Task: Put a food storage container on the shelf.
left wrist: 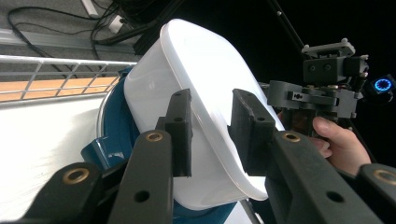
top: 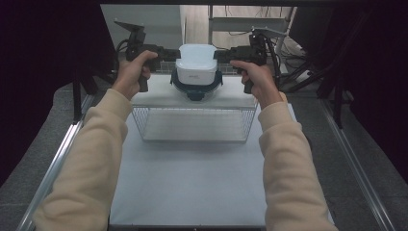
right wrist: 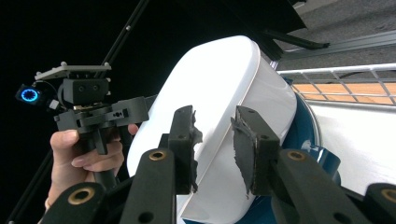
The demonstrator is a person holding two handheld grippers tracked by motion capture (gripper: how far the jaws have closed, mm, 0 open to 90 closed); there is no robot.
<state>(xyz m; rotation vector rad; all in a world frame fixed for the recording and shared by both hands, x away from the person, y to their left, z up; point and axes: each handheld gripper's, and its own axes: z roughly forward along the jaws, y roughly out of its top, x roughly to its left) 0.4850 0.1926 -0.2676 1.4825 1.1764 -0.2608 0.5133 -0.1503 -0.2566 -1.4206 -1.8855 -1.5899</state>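
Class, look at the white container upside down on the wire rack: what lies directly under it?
Under the white container sits a dark blue lid with side clasps, resting on the wire rack's white top. Whatever is inside the container is hidden by its opaque walls.

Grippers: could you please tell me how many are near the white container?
2: the left gripper at the white container's left side, the right gripper at its right side, both on the wire shelf.

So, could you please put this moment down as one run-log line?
left gripper: jaws open beside white container | right gripper: jaws open at its other side | container: upside down on blue lid, atop wire rack
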